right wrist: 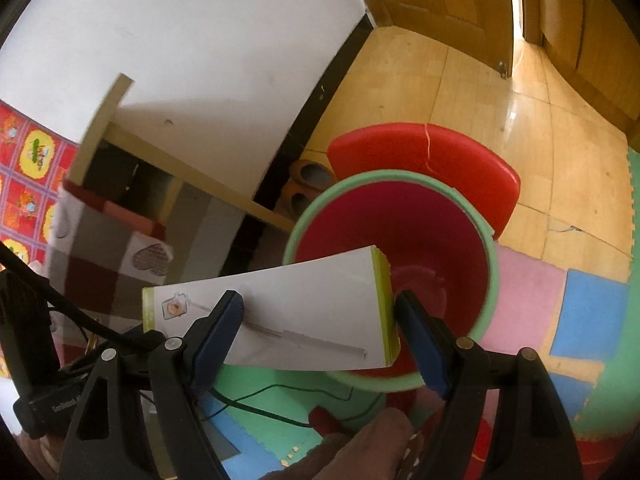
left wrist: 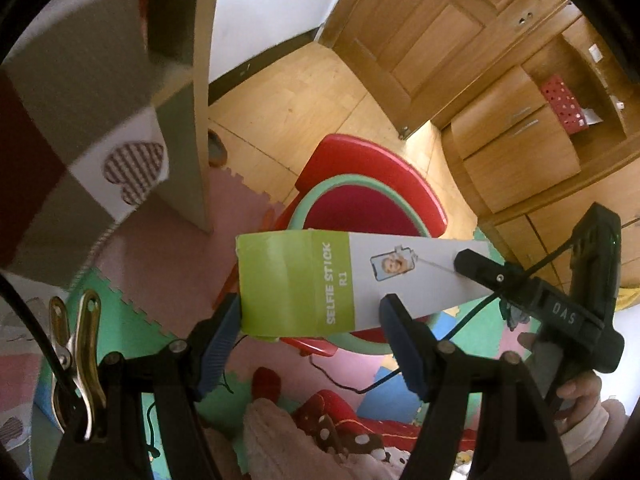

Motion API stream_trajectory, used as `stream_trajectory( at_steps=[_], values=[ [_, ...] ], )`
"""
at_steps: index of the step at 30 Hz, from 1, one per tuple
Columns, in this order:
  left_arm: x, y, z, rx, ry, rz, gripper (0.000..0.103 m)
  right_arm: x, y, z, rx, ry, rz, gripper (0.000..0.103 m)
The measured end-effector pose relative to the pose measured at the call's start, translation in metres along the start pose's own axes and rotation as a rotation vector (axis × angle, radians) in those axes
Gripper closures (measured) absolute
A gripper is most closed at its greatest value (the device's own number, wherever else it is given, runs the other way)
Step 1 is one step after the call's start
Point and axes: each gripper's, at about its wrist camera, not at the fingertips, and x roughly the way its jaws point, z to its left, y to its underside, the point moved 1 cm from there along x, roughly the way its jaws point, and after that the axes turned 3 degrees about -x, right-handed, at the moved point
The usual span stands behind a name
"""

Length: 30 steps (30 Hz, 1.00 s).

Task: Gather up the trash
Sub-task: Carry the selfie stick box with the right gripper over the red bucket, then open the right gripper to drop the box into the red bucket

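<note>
From the left wrist camera, a long flat cardboard selfie-stick box [left wrist: 352, 284], white with a lime-green end, hangs crosswise above a round red plastic bucket with a pale green rim [left wrist: 360, 208]. The left gripper [left wrist: 312, 320] has its fingers spread; the box's green end touches the left blue ribbed pad [left wrist: 218, 344], while the other pad sits below the box's lower edge, so I cannot tell whether it grips. The right gripper [left wrist: 476, 268] pinches the box's white end, a hand [left wrist: 576, 396] behind it. A red plastic stool [left wrist: 372, 160] stands beyond the bucket, where the wooden floor meets interlocking foam mats [left wrist: 160, 248].

From the right wrist camera, the same box [right wrist: 280, 312] lies between the fingers of the right gripper [right wrist: 320, 320], its green edge against the right pad [right wrist: 420, 340], the left pad overlapping its white face. The bucket [right wrist: 492, 280] opens directly beneath, smooth and glossy inside.
</note>
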Motion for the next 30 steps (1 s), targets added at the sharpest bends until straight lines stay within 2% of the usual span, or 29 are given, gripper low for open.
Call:
stream_trajectory(
  at_steps=[6, 12, 21, 30],
  values=[
    [0.033, -0.001, 0.009, -0.018, -0.012, 0.037, 0.031, 0.031, 0.001, -0.021, 0.011, 0.011, 0.042, 0.023],
    [0.050, 0.004, 0.012, -0.026, -0.023, 0.078, 0.036, 0.049, 0.003, -0.029, -0.027, 0.065, 0.066, 0.024],
    [0.054, 0.005, 0.008, 0.015, -0.022, 0.087, 0.037, 0.048, 0.004, -0.032, -0.101, 0.167, 0.052, 0.024],
    [0.054, 0.004, 0.001, 0.030, -0.023, 0.097, 0.037, 0.043, 0.001, -0.025, -0.153, 0.195, 0.038, 0.024]
  ],
)
